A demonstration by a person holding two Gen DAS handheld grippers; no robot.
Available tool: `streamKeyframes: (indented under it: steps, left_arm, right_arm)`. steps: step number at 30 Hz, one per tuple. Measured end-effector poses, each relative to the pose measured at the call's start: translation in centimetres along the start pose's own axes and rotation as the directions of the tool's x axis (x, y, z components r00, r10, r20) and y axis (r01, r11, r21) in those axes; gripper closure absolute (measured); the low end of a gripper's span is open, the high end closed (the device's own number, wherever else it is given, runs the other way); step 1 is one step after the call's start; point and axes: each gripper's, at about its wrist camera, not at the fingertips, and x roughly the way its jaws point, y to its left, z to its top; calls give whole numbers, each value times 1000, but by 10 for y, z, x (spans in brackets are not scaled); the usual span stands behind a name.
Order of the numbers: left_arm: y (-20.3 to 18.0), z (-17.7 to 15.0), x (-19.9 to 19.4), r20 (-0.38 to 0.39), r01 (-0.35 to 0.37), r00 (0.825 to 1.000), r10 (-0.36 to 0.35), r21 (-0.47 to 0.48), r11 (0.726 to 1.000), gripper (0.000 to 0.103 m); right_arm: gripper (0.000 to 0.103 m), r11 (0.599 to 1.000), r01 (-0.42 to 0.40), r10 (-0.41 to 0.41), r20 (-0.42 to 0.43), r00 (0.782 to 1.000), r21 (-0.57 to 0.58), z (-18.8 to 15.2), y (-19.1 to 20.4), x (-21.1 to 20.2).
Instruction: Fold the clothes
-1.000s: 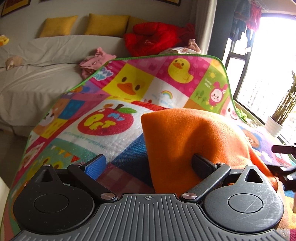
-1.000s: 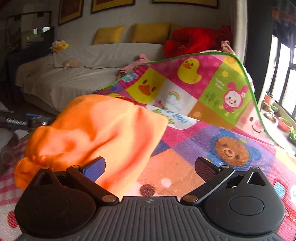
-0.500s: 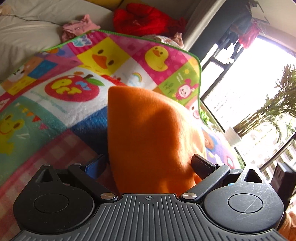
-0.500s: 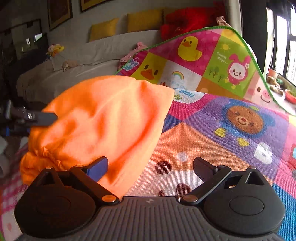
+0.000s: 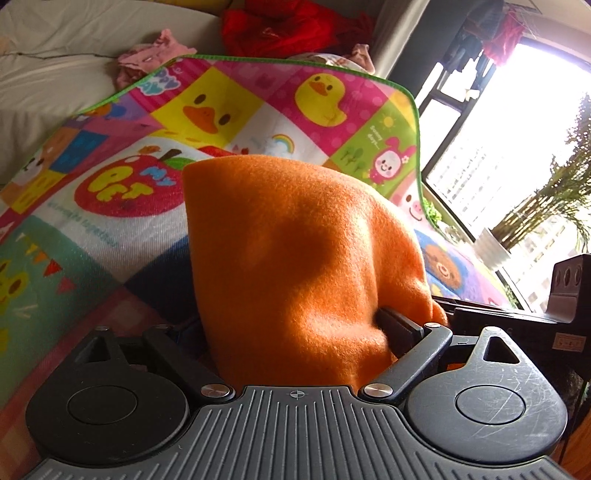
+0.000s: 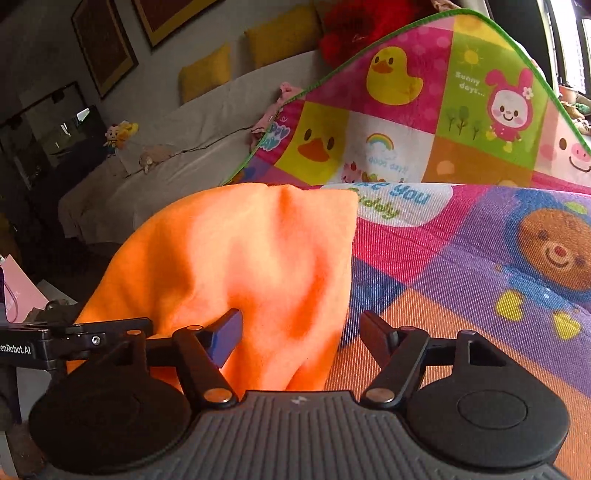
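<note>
Both grippers have swung in on the soft orange fleece garment [image 5: 295,258], which lies bunched on the bright cartoon-patterned play mat [image 5: 110,221]. The right gripper [image 6: 301,332] is closing around its edge without pinching yet. The left gripper [image 5: 291,332], closing slightly, straddles the cloth; its left finger is hidden, so likely ungripped. Nothing blocks the fold; a grey sofa [image 6: 166,166] sits behind.

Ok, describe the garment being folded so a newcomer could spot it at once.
Start at the big cartoon play mat spread in front of the covered sofa. On its near part lies the orange fleece garment, its near edge between the left gripper fingers. It is plain orange, unlike the patterned mat and the red heap behind.
</note>
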Motion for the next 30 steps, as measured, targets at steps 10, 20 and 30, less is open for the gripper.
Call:
streamKeyframes:
  steps: [10,20,30]
  left_arm:
    - [16,49,37,116,-94,988,98,-33,995,10]
    - [15,32,27,113,-112,988,106,45,993,9]
    - [27,27,29,86,-67,994,65,19,998,7]
  right_arm:
    - [34,994,90,-84,99,992,-67,46,11,45]
    - [21,997,72,-66,150,987,-37,65,3,10]
    - [21,994,24,-30,53,998,102,87,4,74]
